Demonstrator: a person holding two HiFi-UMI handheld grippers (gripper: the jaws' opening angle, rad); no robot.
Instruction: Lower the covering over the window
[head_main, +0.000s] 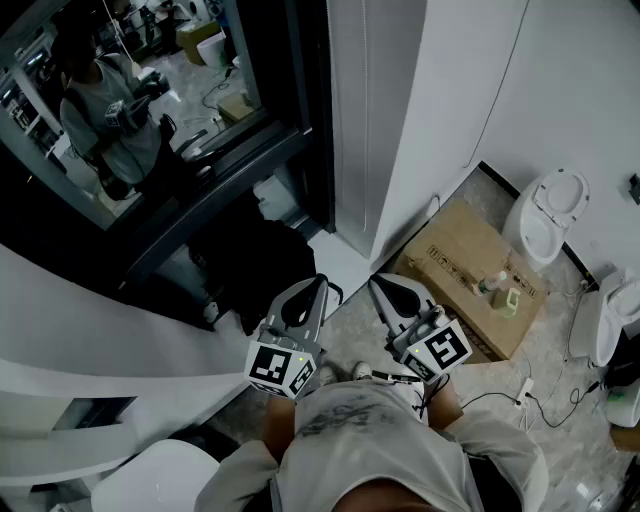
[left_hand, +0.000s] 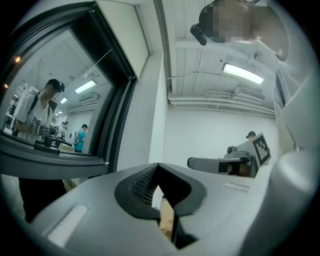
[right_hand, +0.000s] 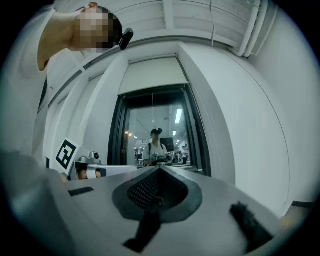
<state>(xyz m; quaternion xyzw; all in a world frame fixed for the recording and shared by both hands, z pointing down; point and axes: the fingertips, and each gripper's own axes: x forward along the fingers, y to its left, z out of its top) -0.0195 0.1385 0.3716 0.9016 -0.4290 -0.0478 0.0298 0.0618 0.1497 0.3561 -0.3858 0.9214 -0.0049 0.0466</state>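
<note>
Faced smooth white wall (right_hand: 240, 125) with a dark-framed window (right_hand: 155, 135) set into it. Found the pale, flat covering (right_hand: 152, 75) drawn up high, filling only the top strip of the frame. Saw glossy bare glass below it, a person's figure showing in the pane. Spotted a thin cord (right_hand: 153, 107) hanging straight down mid-pane.

Held left gripper (head_main: 318, 283) and right gripper (head_main: 377, 282) side by side and level, tips near each other but apart, well short of the black sill (head_main: 200, 185). Had both sets of jaws clenched tight on nothing, ribbed dark pads meeting at a point.

Noted open speckled floor (head_main: 350, 300) between tips and wall foot. Logged a brown cardboard box (head_main: 470, 270) off right against the wall's lower edge, and white rounded fixtures (head_main: 548, 210) beyond it.
</note>
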